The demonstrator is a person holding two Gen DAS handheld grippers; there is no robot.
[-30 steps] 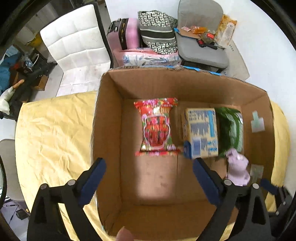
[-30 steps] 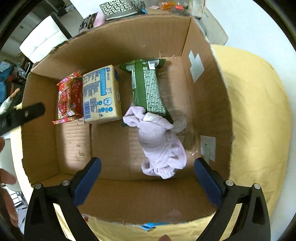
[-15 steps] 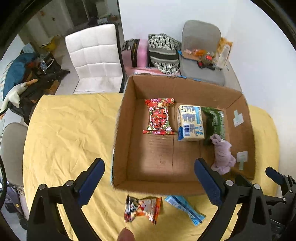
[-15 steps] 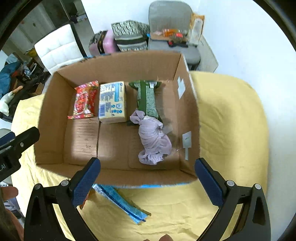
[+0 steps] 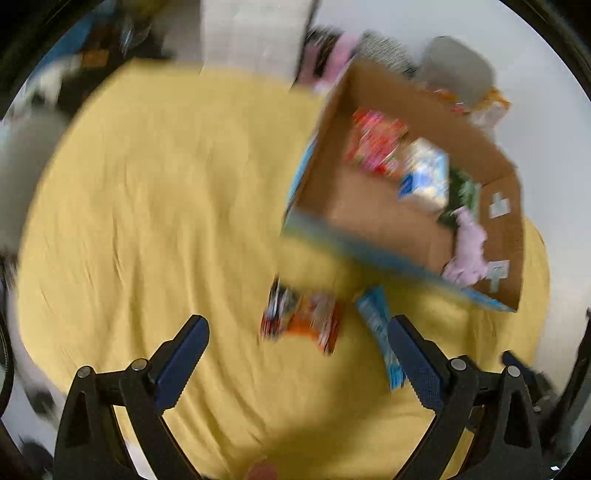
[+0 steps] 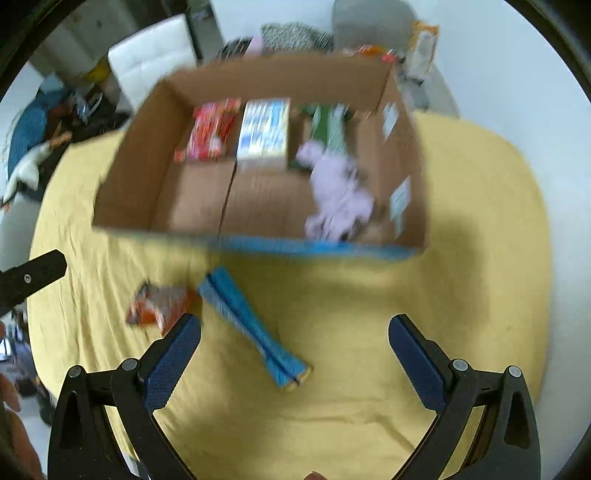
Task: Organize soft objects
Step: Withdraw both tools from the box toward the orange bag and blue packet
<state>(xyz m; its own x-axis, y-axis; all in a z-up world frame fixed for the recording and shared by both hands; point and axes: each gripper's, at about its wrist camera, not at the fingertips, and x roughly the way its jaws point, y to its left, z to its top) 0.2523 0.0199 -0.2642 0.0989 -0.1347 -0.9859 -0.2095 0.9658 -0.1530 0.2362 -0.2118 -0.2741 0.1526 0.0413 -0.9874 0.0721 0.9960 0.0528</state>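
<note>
Blue-padded black left gripper (image 5: 297, 334) spread wide over wrinkled yellow cloth (image 5: 147, 221), holding nothing; blue-padded black right gripper (image 6: 294, 330) likewise spread wide and holding nothing. Just beyond the fingers, lying flat on the cloth outside the box: long light-blue snack packet (image 6: 253, 325), angled from upper left to lower right in the right wrist view, and beside it on its left a crumpled orange-and-red snack bag (image 6: 159, 304), the two close together near their upper ends, touching or not cannot be told through the blur. Same pair in the left wrist view, blurred, between the finger tips: orange bag (image 5: 301, 319) and blue packet (image 5: 378, 330). Farther back, open brown cardboard box with a blue-edged near wall (image 6: 129, 177), resting on the cloth. Inside, along the far wall from left to right: red patterned snack packet (image 6: 208, 131), pale box-shaped pack with blue print (image 6: 264, 133), green packet (image 6: 330, 127). Nearer the front right corner of the box, rumpled lilac soft cloth (image 6: 338, 194), its far end lying against the green packet. Beyond the table edge: white padded chair (image 6: 153, 61), grey seat (image 6: 373, 24) against a white wall, black-and-white patterned bag (image 6: 291, 35).
</note>
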